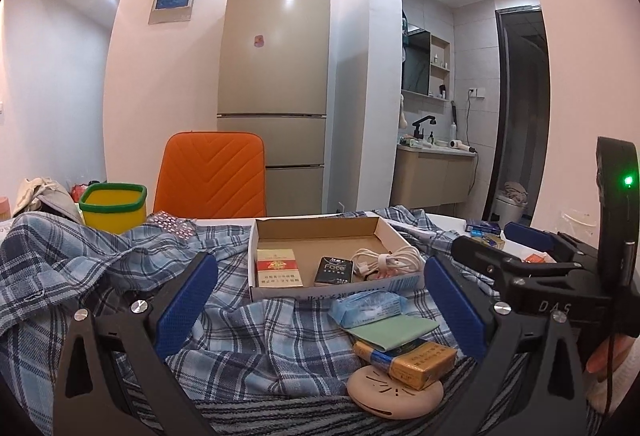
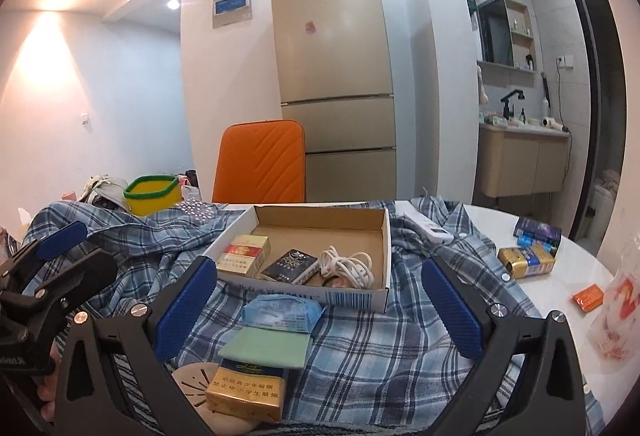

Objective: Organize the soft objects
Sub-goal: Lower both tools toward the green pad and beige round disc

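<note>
Spread rumpled over the white table (image 2: 560,276): blue-and-white plaid cloth shirt (image 2: 380,356), long axis running left to right, no clear pointing end. Resting on it, a shallow open cardboard box (image 2: 382,232) holding a red-and-gold cigarette pack (image 2: 244,256), a black packet (image 2: 290,266) and a coiled white cable (image 2: 348,268). Just in front of the box, a pale blue soft tissue pack (image 2: 282,310) overlapping a green folded cloth (image 2: 266,348), then a gold pack (image 2: 246,392) on a beige round disc (image 2: 192,388). Left gripper (image 1: 320,306) spread wide, gripping nothing. Right gripper (image 2: 320,306) likewise agape, empty.
</note>
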Action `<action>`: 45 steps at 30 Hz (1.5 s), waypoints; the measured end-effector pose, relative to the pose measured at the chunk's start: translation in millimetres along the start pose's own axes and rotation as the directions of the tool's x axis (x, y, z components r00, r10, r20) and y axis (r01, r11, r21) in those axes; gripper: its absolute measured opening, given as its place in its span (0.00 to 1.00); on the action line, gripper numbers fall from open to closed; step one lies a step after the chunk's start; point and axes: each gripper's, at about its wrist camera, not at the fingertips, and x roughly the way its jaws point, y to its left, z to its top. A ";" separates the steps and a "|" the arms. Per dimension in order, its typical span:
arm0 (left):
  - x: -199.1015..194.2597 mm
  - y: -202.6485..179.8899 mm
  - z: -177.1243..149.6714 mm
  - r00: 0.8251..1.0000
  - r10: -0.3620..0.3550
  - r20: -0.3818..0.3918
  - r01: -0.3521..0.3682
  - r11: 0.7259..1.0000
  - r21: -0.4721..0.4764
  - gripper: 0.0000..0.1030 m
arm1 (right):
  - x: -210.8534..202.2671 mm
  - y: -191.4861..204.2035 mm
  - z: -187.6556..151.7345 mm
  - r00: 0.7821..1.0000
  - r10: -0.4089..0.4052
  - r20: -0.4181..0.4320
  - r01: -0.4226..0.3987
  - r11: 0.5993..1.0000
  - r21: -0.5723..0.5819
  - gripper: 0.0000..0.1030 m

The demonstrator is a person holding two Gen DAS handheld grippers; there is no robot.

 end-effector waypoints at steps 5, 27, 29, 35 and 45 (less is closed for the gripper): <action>3.2 6.2 -0.8 0.999 -0.004 -0.037 0.003 1.000 -0.025 1.00 | 0.1 -0.3 -0.1 1.000 -0.002 -0.003 0.002 1.000 0.000 1.00; 16.4 29.2 -4.1 0.991 0.073 -0.114 -0.088 0.987 -0.132 1.00 | 114.1 31.7 -12.6 0.809 0.022 -0.587 -0.034 0.999 -0.009 0.92; 14.0 34.3 -2.8 0.992 0.071 -0.107 -0.087 0.984 -0.157 1.00 | 120.9 33.3 -20.8 0.794 0.018 -0.607 -0.027 1.000 -0.005 0.90; 19.9 35.8 -3.9 0.989 0.066 -0.134 -0.087 0.983 -0.161 1.00 | 128.1 34.9 -32.0 0.774 0.046 -0.631 -0.037 0.999 0.029 0.81; 23.4 30.3 -3.2 0.986 0.026 -0.164 -0.047 0.991 -0.126 1.00 | 118.4 27.8 -28.5 0.771 0.089 -0.630 -0.058 0.996 0.069 0.71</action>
